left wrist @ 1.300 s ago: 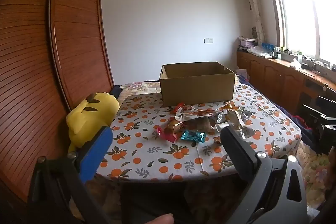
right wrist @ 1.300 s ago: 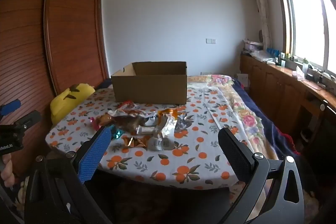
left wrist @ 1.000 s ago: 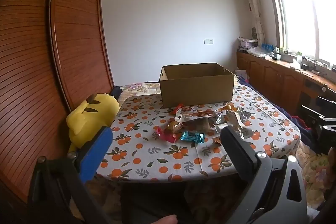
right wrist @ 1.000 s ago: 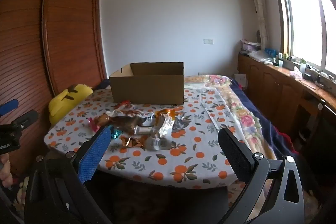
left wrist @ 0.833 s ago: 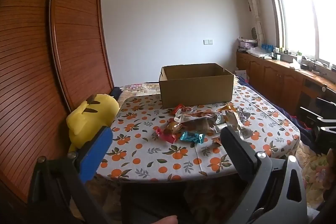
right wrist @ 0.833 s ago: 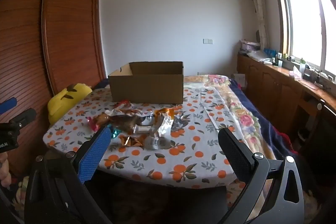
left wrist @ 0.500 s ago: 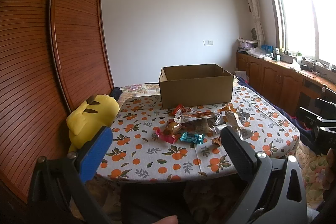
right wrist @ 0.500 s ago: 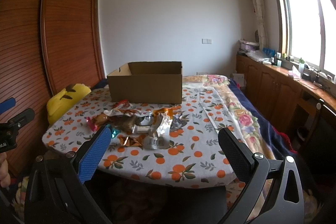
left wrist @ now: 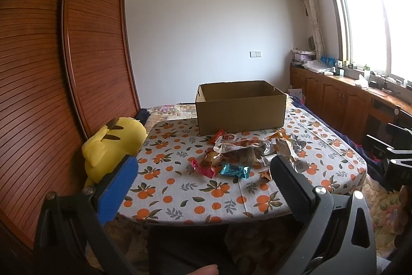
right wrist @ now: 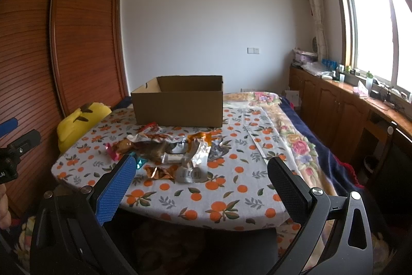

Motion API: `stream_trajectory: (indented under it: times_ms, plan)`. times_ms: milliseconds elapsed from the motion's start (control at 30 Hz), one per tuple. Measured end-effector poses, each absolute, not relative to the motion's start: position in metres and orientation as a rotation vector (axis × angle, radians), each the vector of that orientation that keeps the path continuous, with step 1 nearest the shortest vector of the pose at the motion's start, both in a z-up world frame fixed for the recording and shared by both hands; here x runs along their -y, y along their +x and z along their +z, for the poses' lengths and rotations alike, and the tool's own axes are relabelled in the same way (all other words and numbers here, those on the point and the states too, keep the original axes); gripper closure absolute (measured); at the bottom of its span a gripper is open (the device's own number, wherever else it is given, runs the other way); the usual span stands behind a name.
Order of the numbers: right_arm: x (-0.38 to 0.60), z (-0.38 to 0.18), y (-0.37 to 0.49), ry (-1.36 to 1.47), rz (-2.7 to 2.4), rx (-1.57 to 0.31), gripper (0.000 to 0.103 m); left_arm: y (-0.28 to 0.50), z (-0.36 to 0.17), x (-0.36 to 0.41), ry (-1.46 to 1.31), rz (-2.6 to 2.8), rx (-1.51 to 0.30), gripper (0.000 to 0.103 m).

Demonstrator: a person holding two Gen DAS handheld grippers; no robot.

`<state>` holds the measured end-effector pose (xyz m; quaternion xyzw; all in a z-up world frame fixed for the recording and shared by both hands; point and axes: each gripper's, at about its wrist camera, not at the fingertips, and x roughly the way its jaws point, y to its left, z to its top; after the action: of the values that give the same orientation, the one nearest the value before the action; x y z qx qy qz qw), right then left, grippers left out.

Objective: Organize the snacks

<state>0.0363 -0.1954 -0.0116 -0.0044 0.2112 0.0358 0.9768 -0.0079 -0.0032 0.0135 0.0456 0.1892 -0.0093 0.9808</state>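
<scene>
Snacks (left wrist: 247,153) heaped before cardboard box (left wrist: 240,110); both tools gaping, empty.

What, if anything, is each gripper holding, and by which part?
Nothing. The left gripper and the right gripper are both open and empty, short of the table; the snack wrappers lie loose on the tablecloth.

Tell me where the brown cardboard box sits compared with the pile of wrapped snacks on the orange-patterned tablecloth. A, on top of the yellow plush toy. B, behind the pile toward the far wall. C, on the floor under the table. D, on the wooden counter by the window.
B: the open brown cardboard box stands on the orange-patterned tablecloth just beyond the pile of wrapped snacks, toward the far wall.
</scene>
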Motion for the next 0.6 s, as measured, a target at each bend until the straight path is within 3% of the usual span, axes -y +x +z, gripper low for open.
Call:
stream_trajectory:
  times_ms: [600]
  plan:
    - [0.1952, -0.0117, 0.0362, -0.009, 0.071, -0.425, 0.000, -0.0072, 0.0137, 0.0025, 0.092, -0.017, -0.378, 0.000]
